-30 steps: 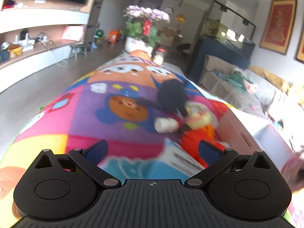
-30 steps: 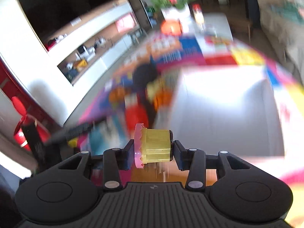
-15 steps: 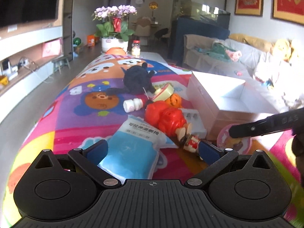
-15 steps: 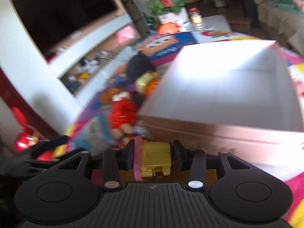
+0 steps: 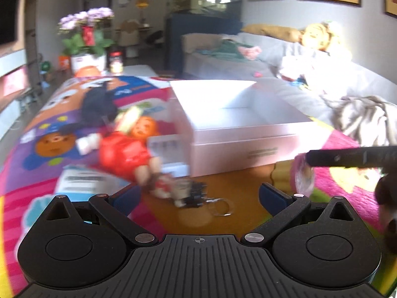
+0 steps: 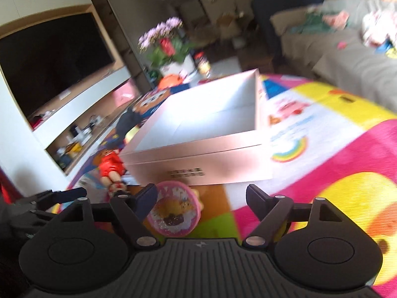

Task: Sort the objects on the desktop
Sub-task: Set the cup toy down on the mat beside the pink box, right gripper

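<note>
Bright cartoon play mat (image 6: 322,149) covers the whole surface. Right gripper (image 6: 201,196) has its jaws spread wide, with the pink-rimmed toy (image 6: 173,211) lying loose on the mat between them, just in front of the white box (image 6: 198,159). Left gripper (image 5: 198,195) is wide open too, over a keyring (image 5: 218,204), with the red doll (image 5: 124,151) lying beside the box.

A grey fabric sofa (image 5: 280,57) lines the sunlit right wall; a black wall-mounted television (image 6: 49,59) hangs above white shelving (image 6: 82,124).

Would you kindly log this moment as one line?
left claw open, empty | right claw open | pink-lidded toy on mat | white box empty
</note>
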Motion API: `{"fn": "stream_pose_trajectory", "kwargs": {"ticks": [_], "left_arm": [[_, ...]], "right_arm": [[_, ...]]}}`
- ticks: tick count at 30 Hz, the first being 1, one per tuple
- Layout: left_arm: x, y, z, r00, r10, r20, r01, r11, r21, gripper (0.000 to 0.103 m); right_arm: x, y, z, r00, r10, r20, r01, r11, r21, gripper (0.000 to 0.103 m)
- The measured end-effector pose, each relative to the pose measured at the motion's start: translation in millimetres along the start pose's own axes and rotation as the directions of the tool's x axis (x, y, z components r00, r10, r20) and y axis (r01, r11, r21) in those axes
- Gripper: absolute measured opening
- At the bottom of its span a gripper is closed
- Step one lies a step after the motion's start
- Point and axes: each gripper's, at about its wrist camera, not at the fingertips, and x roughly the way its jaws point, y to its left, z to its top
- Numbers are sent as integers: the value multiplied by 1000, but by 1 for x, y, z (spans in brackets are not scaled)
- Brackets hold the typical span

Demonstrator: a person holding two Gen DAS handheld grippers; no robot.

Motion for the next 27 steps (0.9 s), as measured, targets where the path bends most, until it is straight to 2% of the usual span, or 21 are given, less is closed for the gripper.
{"fn": "stream_pose_trajectory", "kwargs": {"ticks": [4, 5, 10, 13, 15, 18, 20, 22, 24, 27], "left_arm": [[22, -1, -2, 998, 62, -28, -61, 997, 41, 103], [28, 3, -2, 997, 65, -42, -64, 997, 42, 103], [41, 8, 4, 997, 37, -65, -34, 998, 46, 103], [31, -1, 1, 993, -74, -87, 79, 995, 59, 103], [22, -10, -6, 982, -149, -113, 157, 985, 71, 103], [9, -21, -19, 969, -213, -126, 224, 971, 85, 103], [7, -22, -21, 977, -182, -108, 194, 975, 105, 103], [10, -18, -16, 991, -107, -75, 115, 985, 125, 103], [21, -9, -7, 997, -50, -53, 55, 993, 104, 103], [38, 4, 3, 997, -39, -62, 43, 997, 68, 103]], "right_arm": [[9, -11, -8, 1000, -11, 1, 11, 998, 54, 83], [11, -12, -8, 1000, -16, -14, 17, 998, 65, 83], [2, -21, -9, 999, 4, 40, -8, 994, 108, 86], [1, -21, -10, 999, 3, 52, -9, 993, 115, 86], [1, -17, -11, 998, 0, 57, -5, 996, 89, 87], [0, -10, -13, 998, -9, 67, 6, 999, 42, 87], [0, -7, -14, 997, -16, 74, 14, 1000, 21, 88], [1, -7, -14, 997, -21, 75, 19, 1000, 23, 89], [1, -10, -14, 996, -31, 78, 27, 999, 41, 89], [0, -12, -14, 995, -43, 88, 37, 997, 67, 92]]}}
